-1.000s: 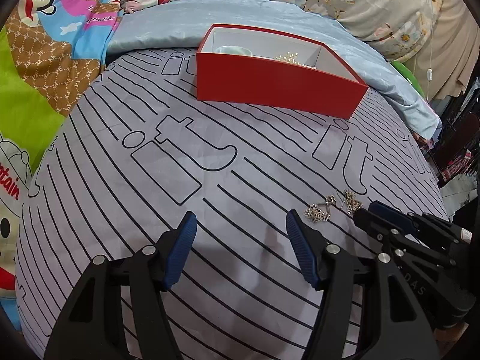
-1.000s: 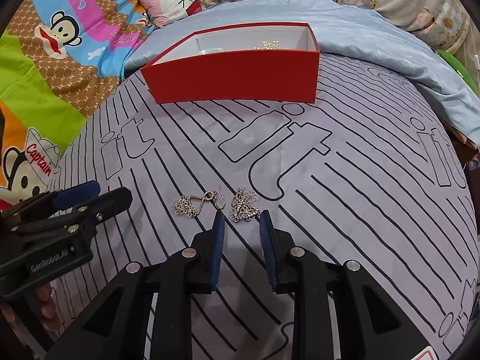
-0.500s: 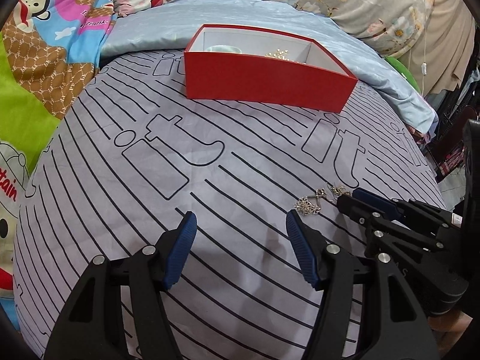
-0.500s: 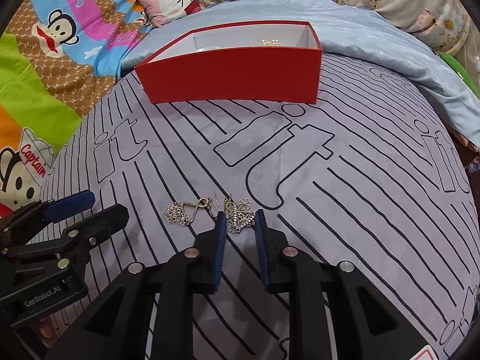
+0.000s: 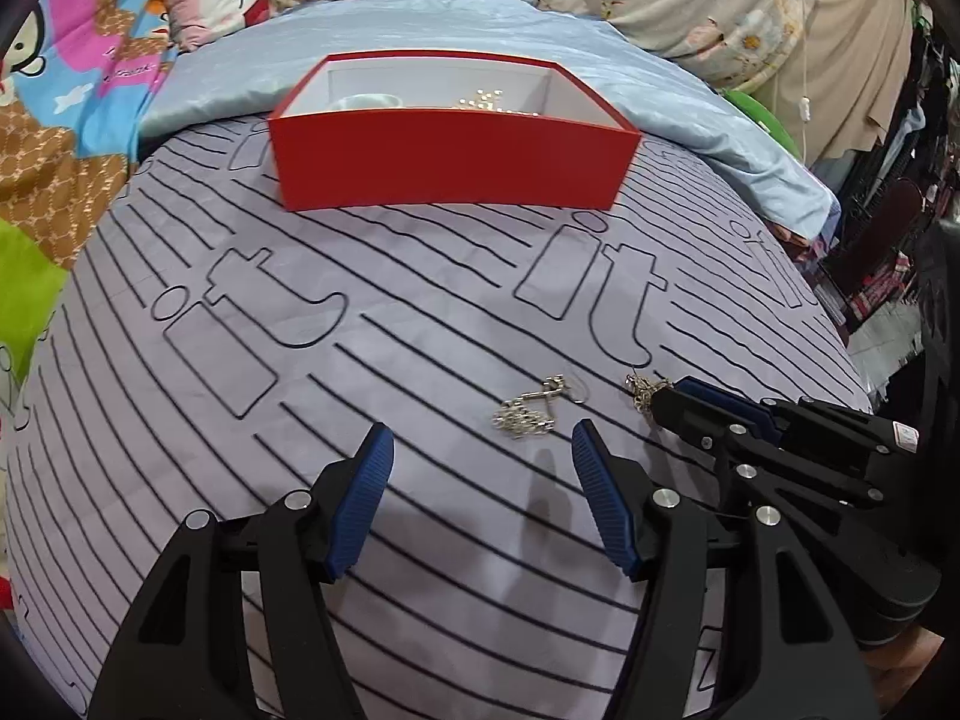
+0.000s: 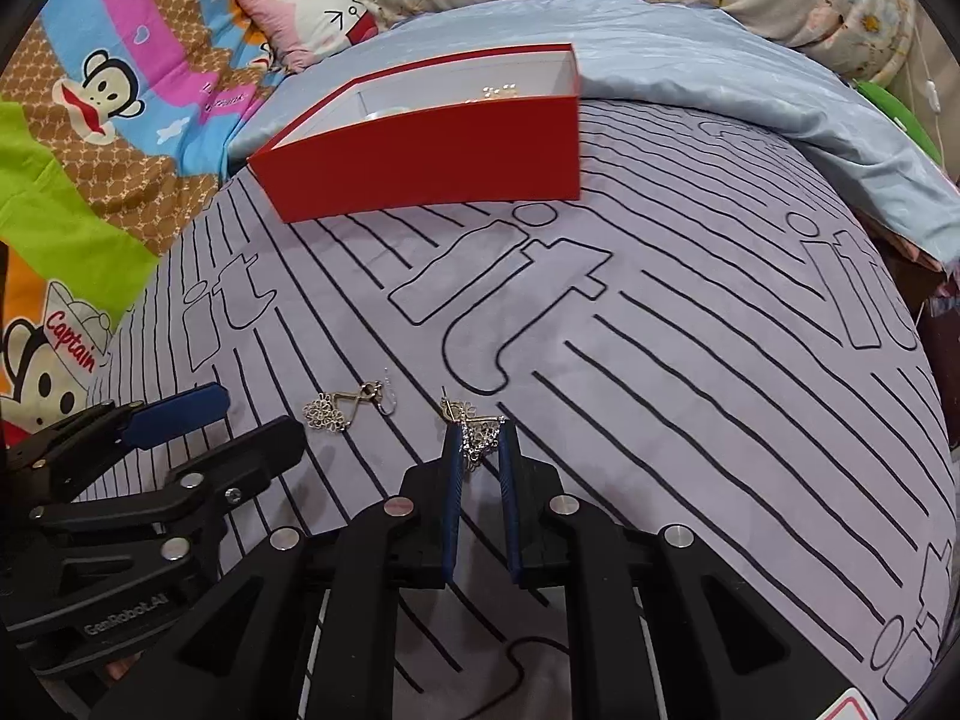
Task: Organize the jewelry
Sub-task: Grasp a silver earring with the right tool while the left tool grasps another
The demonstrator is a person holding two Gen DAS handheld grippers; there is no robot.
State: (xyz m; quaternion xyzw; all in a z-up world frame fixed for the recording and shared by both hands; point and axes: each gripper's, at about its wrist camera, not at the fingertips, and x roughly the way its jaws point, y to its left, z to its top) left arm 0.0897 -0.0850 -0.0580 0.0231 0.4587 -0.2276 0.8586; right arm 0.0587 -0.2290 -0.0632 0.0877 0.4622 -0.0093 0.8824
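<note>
Near bedsheet [image 6: 690, 360] front edge, right gripper [image 6: 478, 438] pinches earring [image 6: 480, 435]; left gripper [image 5: 483, 462] spread w/ room.

left tool [image 5: 483, 459]: black frame, ribbed blue pads, silver screws | right tool [image 6: 478, 441]: same, "GenRobot.AI" lettering

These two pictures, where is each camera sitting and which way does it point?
Left wrist: rides the left gripper, looking forward over the striped grey bedspread; its open fingers show.
Right wrist: rides the right gripper, facing likewise; its fingers flank a silver filigree earring.
Shared: the red rectangular box, the other silver earring, each other's gripper.
</note>
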